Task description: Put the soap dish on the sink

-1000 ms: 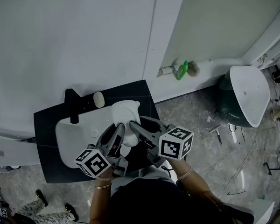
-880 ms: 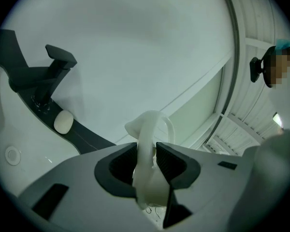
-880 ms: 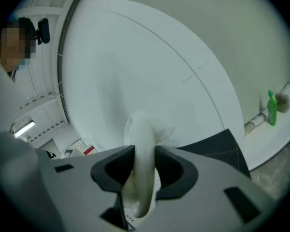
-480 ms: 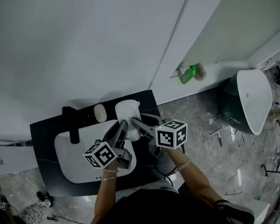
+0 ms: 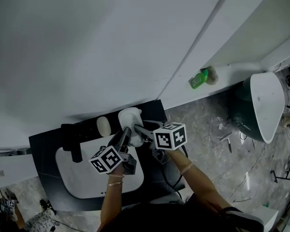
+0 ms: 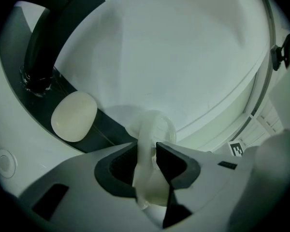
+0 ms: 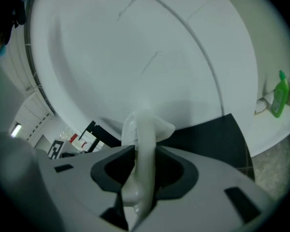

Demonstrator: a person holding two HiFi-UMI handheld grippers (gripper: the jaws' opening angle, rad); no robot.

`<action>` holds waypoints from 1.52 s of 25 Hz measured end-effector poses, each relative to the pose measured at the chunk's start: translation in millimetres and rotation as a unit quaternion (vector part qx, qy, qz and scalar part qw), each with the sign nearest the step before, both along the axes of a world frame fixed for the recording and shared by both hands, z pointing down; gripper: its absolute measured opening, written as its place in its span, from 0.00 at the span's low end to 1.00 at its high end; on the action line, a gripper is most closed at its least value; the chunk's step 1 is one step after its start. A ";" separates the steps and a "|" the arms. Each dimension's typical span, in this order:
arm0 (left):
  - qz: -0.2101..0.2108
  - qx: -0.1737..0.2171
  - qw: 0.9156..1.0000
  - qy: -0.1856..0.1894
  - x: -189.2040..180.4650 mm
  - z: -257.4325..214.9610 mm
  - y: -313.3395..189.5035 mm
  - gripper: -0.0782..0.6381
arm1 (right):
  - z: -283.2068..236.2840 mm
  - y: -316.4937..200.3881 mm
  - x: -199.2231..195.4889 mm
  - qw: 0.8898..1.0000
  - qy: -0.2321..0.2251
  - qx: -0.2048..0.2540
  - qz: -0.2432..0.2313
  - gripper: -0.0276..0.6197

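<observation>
Head view: left gripper (image 5: 127,132) and right gripper (image 5: 138,128) share one white soap dish (image 5: 129,117), held right of the black tap (image 5: 71,140), just past the soap bar (image 5: 103,125) beside that tap, over the dark worktop (image 5: 43,144) around the sink (image 5: 87,175); two grips likely keep it level. Left gripper view: jaws pinch the dish's rim. Right gripper view: jaws clamp the opposite rim. No legible writing, only the cubes' square markers.
</observation>
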State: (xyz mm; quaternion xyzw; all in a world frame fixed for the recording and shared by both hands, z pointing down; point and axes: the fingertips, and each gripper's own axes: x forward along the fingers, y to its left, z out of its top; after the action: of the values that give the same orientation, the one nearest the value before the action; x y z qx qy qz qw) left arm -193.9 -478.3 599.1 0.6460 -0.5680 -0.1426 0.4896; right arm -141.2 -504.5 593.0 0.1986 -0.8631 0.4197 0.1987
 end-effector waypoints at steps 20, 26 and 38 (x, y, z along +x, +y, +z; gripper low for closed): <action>-0.002 -0.040 0.999 -0.027 -13.5 33.8 -18.3 0.29 | 39.7 -18.6 -14.8 0.998 0.027 -0.032 -0.041 0.26; 0.004 -0.028 0.999 -0.025 -12.0 36.1 -18.7 0.29 | 42.4 -18.3 -14.0 0.998 0.025 -0.038 -0.044 0.26; 0.017 -0.004 1.000 0.007 -12.5 34.8 -18.6 0.29 | 42.3 -16.5 -12.7 0.998 0.032 -0.028 -0.040 0.27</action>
State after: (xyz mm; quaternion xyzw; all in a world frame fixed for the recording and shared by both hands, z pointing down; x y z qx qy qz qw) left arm -206.4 -496.9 633.9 0.6530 -0.5538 -0.1362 0.4983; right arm -153.9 -521.0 635.3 0.1719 -0.8516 0.4288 0.2479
